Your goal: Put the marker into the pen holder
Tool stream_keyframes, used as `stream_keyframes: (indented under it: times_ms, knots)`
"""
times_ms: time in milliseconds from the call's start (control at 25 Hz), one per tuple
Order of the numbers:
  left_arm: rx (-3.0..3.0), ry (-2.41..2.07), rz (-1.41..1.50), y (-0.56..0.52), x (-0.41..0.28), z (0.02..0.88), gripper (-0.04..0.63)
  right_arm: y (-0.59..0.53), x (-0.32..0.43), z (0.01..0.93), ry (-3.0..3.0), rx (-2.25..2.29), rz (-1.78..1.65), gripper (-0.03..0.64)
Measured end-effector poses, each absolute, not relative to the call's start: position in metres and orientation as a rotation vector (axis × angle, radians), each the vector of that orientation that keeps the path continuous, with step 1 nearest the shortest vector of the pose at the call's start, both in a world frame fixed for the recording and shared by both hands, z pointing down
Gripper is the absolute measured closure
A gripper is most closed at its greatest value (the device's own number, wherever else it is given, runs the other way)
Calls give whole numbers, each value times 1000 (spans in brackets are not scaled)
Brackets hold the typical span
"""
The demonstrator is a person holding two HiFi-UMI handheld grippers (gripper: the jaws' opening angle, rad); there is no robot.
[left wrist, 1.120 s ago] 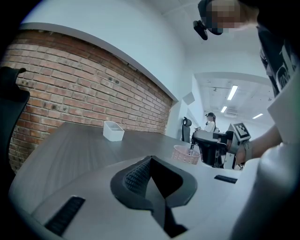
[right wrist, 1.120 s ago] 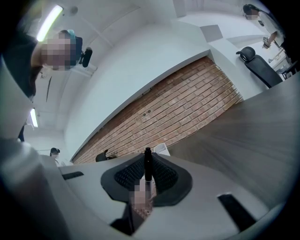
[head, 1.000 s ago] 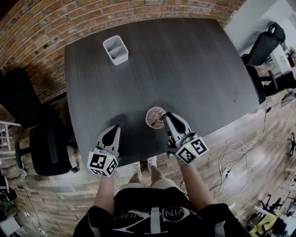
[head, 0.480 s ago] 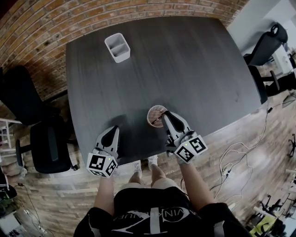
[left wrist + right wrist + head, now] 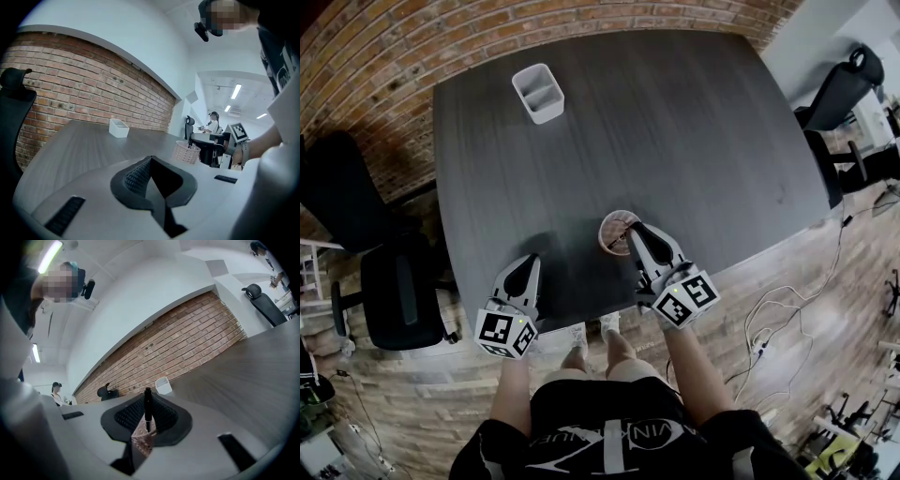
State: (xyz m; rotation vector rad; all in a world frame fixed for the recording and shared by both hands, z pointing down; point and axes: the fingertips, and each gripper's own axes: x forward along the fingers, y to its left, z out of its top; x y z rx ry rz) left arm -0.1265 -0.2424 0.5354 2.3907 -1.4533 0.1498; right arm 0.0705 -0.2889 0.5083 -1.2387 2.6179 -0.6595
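With the right tool [image 5: 630, 232] clamped on the upright marker [image 5: 147, 408] at the pen holder's [image 5: 139, 444] mouth, a tilted release could catch the rim and topple the holder.

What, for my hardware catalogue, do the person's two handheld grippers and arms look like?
Both the left gripper and right gripper have white moulded bodies, tapering black ribbed jaw pads, and a rear cube bearing black-and-white square markers. No cables show. The forearms are bare of sleeves.
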Motion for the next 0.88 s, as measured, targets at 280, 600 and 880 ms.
stream_keyframes:
  times_ms: [280,600,880]
  knots:
    - [2397,-1452,150,-242,-127,535,581,-289,71,510,2646,-1270,-624,561]
    - [2391,-1454,141,-242,-128,534,581,-290,77,509,2661,-1314,-586,560]
    - [2385,-1456,141,-242,-130,535,581,-293,81,507,2648,-1339,-573,551]
